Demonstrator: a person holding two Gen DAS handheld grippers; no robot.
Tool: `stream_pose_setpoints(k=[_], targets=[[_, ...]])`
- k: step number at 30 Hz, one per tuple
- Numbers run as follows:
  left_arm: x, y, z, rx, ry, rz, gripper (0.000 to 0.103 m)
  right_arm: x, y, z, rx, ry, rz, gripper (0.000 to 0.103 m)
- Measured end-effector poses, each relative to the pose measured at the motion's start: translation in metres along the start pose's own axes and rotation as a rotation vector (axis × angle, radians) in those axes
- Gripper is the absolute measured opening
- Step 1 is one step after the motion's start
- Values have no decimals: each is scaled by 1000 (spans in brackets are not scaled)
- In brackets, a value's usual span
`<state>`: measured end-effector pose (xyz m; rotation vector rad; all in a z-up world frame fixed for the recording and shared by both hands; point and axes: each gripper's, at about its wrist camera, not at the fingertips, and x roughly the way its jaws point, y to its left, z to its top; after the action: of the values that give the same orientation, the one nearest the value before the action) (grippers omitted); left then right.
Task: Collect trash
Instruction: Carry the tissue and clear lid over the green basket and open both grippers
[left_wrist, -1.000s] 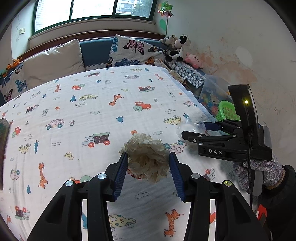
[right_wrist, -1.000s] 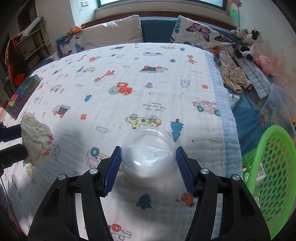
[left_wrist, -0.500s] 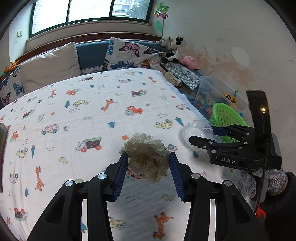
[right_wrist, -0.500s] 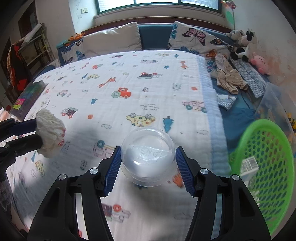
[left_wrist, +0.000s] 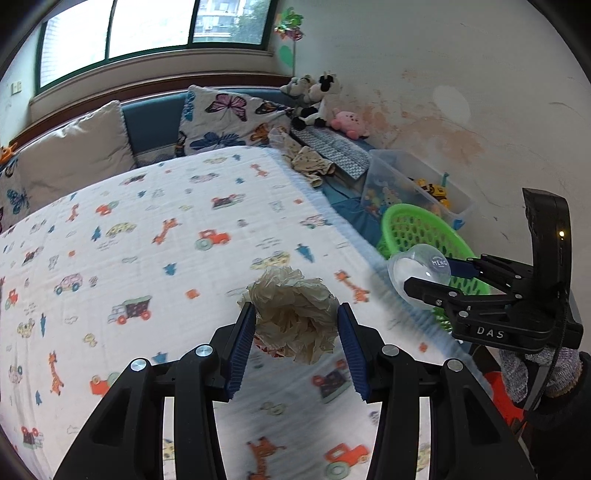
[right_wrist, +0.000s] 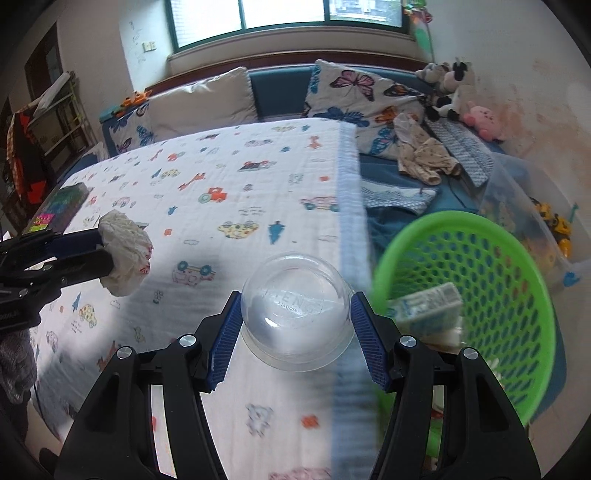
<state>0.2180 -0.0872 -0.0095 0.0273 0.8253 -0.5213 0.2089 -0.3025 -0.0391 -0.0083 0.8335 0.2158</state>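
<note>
The left gripper (left_wrist: 295, 317) has its jaws clamped on a crumpled wad of paper (left_wrist: 295, 314), pale beige with a little red print on its underside, and holds it in the air above the bed (left_wrist: 147, 229), whose white blanket is printed with cars, trucks and giraffes. The right gripper (right_wrist: 295, 314) has its jaws clamped on a clear plastic dome lid (right_wrist: 295, 317), printed lettering showing through its top, and holds it over the right-hand edge of the blanket, just beside the rim of the green basket (right_wrist: 517, 258). The basket is a perforated plastic one standing off the bed's right side; a small printed carton (right_wrist: 428, 310) lies inside it. In the left wrist view the right gripper comes in from the right with the lid in front of the basket, a hand in a grey knitted glove (left_wrist: 524, 373) behind it. In the right wrist view the left gripper reaches in from the left edge with the wad over the blanket, well apart from the basket. At the head of the bed are a plain cushion (right_wrist: 207, 99) and a butterfly-print pillow (right_wrist: 354, 92), soft toys (right_wrist: 454, 92) sit against the stained wall, and a clear bin of toys (left_wrist: 417, 192) stands beyond the basket
</note>
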Motion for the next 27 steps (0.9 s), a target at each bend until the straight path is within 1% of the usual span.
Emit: stream_pose_setpoints(k=[6,14,18,27], targets=[[3,-28,13,46,-6,-26,45,-24,-27,-8,38,-25,-37,60],[19,-64,31,89,2,-76,45,-43,-69,-20,104,-37,-104,60],[26,-85,38,114,8,-100,45,-49,-88,-25,137,-38,-137,60],[43,-120,50,163,26,-124,45,-53,-119,-35,182,-29,-186,60]])
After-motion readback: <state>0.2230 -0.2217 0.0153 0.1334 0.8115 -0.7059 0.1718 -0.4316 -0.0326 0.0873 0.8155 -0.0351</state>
